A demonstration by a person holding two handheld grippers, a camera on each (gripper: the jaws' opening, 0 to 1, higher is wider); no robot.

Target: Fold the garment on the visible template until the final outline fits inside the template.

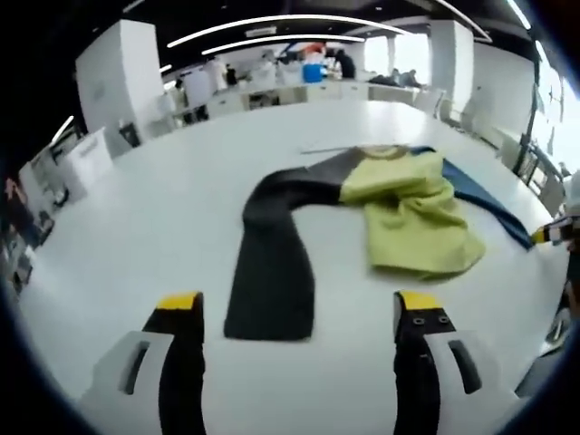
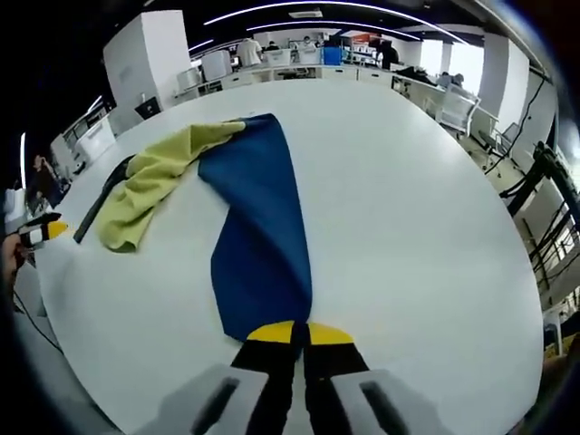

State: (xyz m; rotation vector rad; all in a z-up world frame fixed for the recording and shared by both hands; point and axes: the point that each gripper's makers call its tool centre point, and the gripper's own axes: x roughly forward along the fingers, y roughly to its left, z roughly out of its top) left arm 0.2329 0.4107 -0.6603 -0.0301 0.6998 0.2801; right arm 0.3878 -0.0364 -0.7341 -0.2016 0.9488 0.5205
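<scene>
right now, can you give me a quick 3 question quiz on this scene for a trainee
1. True or false: the left hand-held gripper is open, its jaws apart above the table.
2. Which sleeve does the right hand-held gripper appear shut on? A) dark sleeve B) blue sleeve C) neither
3. Fill in: the bunched middle of the garment is ____ in colour.

Key:
1. True; nothing lies between its jaws.
2. B; the jaws meet at the blue sleeve's near end.
3. Yellow-green.
</scene>
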